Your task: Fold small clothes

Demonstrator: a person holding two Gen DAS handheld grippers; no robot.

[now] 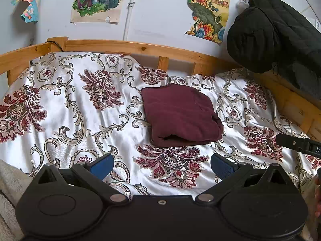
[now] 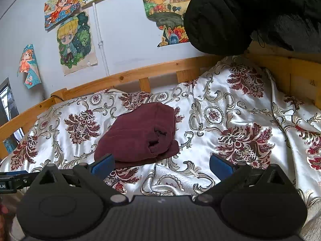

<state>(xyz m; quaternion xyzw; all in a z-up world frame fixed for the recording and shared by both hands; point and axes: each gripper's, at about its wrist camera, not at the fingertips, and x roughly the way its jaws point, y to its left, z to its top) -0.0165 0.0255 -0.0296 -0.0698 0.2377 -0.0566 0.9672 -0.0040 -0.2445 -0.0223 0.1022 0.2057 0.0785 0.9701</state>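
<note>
Setting: a bed with a wooden rail (image 1: 140,47) and a satin floral bedspread (image 1: 70,104); drawings (image 1: 98,0) hang on the pale wall beyond your claws, and a black padded garment (image 1: 270,32) hangs ahead and to the right.
Garment: the maroon cloth (image 1: 180,116) lies as a compact folded bundle on the bedspread, ahead of your left gripper (image 1: 161,165) and slightly to its right; from your right gripper (image 2: 161,165) it sits ahead and to the left.
Claws: both are spread wide and released, each holding nothing, clear of the cloth.
Progress: this piece appears folded; its near edge shows loose layers you might tidy. No further clothes are visible.
Writing: a partial "D" marks the right gripper's body; letters resembling "AI" mark the left gripper's; nothing else is legible.
</note>
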